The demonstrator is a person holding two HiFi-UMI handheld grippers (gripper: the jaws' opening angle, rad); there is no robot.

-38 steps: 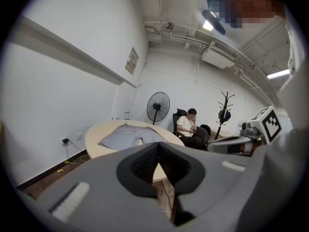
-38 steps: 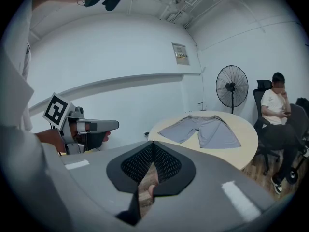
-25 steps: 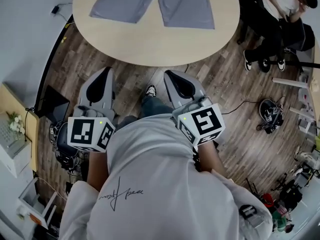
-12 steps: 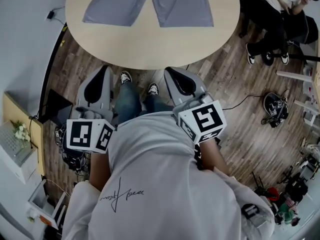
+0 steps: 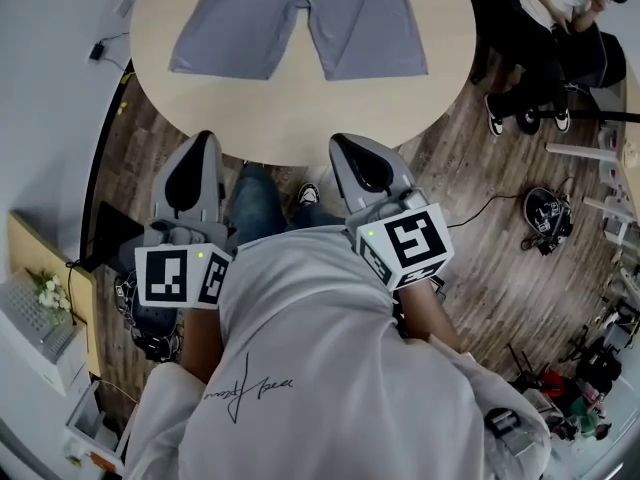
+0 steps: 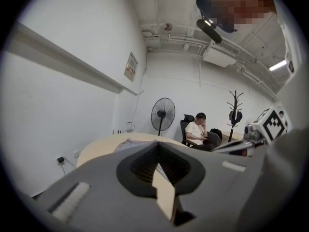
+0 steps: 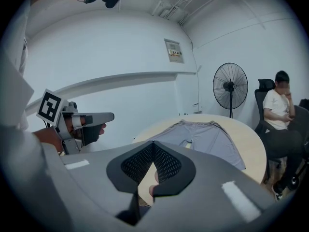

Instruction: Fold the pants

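Note:
Grey pants (image 5: pixel 300 18) lie spread flat on the round wooden table (image 5: pixel 300 118), both legs toward me. Both grippers hang short of the table's near edge, above the floor. The left gripper (image 5: pixel 200 140) is shut with nothing in it, and so is the right gripper (image 5: pixel 340 143). The left gripper view looks over its closed jaws (image 6: pixel 157 146) at the table (image 6: pixel 96 149) and a strip of the pants (image 6: pixel 130 143). Past the closed tips of the gripper (image 7: pixel 153 144) in the right gripper view, the pants (image 7: pixel 207 139) lie some way ahead.
A person sits on an office chair (image 5: pixel 560 8) at the table's far right. A standing fan (image 6: pixel 163 114) and a coat stand (image 6: pixel 235 115) are behind the table. Cables and gear (image 5: pixel 545 223) lie on the wooden floor at right; a cabinet (image 5: pixel 40 308) stands at left.
Both grippers and the person have moved toward the table; its near edge now sits just ahead of the jaw tips. Both grippers stay shut.

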